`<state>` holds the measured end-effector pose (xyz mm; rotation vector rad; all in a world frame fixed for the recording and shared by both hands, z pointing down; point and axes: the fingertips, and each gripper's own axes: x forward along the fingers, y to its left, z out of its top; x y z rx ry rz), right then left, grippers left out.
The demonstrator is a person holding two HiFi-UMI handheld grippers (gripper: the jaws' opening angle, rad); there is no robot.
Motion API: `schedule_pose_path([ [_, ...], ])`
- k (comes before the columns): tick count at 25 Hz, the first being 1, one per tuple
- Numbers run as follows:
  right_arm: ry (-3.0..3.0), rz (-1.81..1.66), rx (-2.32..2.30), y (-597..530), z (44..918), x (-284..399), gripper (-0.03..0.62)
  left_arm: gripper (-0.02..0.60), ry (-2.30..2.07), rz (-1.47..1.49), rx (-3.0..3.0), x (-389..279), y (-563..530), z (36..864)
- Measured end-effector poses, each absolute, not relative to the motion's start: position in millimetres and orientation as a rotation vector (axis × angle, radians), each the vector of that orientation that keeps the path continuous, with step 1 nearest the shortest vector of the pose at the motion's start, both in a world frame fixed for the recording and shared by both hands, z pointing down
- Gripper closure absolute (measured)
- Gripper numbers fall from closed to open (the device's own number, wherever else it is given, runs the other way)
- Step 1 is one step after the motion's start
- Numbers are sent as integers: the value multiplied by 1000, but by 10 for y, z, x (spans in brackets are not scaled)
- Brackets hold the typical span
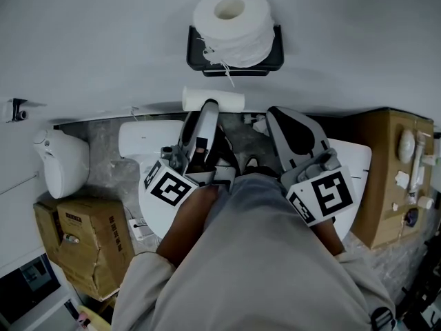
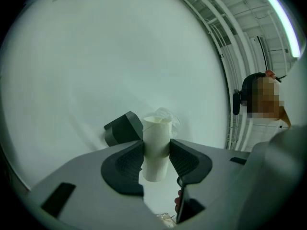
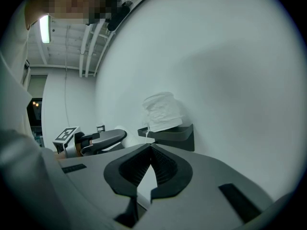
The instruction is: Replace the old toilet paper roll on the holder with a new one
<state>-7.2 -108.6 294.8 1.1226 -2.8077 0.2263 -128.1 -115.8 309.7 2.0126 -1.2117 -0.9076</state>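
Old roll: a bare cardboard tube point(image 1: 213, 100), held just below the holder point(image 1: 196, 58) and apart from it.
Holder: a dark shelf fixed to the wall.
New roll: a full white roll point(image 1: 233, 25) stood on end on the holder, with a loose tail hanging over the front edge.
Left gripper point(image 2: 157, 158): clamped across the tube's middle, below the holder.
Right gripper point(image 3: 151, 164): pinched closed on nothing, below and right of the holder.
Step, as judged: taking the tube away for disposal.
Doing it well: a light, steady squeeze, since thin card probably crushes, and a path away from the holder that avoids snagging the tail.
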Motion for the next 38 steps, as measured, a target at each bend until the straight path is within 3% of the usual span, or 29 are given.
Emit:
schedule_pose_path([
  [38, -2776, 236, 1148, -1123, 2989, -118, 579, 417, -1148, -942, 1960, -1379, -1221, 3154],
])
